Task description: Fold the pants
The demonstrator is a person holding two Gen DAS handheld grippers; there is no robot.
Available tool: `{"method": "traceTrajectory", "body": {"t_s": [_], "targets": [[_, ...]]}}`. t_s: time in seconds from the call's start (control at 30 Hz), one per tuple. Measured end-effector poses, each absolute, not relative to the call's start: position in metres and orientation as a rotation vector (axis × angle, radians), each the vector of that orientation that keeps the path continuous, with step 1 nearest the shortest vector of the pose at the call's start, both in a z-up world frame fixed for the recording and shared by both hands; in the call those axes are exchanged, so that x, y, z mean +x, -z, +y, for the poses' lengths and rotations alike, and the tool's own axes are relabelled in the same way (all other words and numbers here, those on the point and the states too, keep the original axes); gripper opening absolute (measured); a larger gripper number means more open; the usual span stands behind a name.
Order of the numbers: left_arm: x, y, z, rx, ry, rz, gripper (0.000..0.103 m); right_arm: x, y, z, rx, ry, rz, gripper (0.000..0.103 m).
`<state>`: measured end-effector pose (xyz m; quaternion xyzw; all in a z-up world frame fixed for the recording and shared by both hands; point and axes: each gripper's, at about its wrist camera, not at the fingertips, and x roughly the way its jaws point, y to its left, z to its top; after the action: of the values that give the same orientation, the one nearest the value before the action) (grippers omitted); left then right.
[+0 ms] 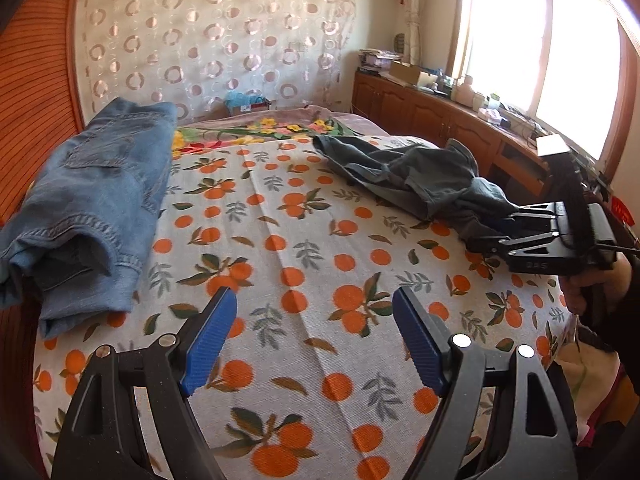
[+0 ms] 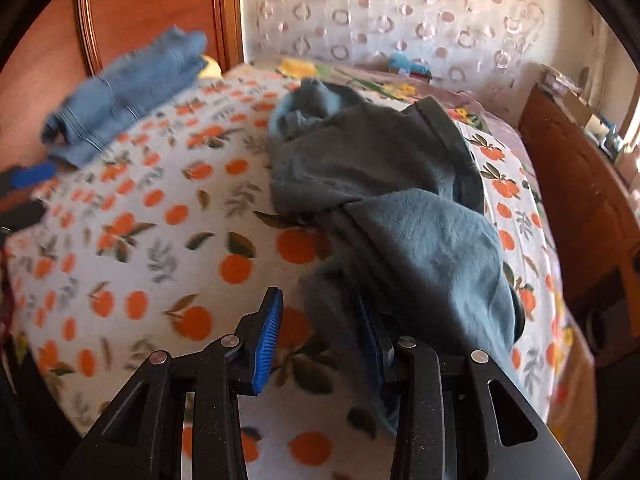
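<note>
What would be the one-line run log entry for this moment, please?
task: fold pants | left gripper: open, above bedsheet | right gripper: open around dark teal pants | folded jeans: aside

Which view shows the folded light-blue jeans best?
Left wrist view: the folded jeans lie sharp and large on the bedspread, pocket and hems readable. The right wrist view shows them small, distant and motion-blurred.
</note>
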<state>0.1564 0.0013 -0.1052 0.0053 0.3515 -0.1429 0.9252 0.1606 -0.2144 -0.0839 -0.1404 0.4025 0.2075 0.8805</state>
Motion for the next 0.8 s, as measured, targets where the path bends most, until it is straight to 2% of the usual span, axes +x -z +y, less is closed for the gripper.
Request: {"method": "traceTrajectory", "body": {"t_s": [0.03, 0.07, 0.4, 0.67, 0.8], "targets": [[0.154, 0.105, 0.005, 0.005, 0.287, 0.718, 0.081, 0.165, 0.083, -0.211, -0.313, -0.432, 0.843, 0.008], [0.153, 0.104, 0.008, 0.002, 0.283, 0.716, 0.081, 0.167, 0.080, -0.208, -0.314, -0.454, 0.847, 0.005], [0.134, 0.077, 0.053, -0.051, 0.186, 0.648, 0.081, 0.157, -0.025, -0.133, -0.288, -0.734, 0.665, 0.005], [0.122, 0.046, 0.070, -0.054, 0.149, 0.583, 0.081, 0.114, -0.142, -0.129, -0.223, -0.816, 0.346, 0.005], [0.120, 0.040, 0.061, -0.035, 0.167, 0.570, 0.081, 0.115, -0.139, -0.167, -0.181, -0.746, 0.327, 0.005]]}}
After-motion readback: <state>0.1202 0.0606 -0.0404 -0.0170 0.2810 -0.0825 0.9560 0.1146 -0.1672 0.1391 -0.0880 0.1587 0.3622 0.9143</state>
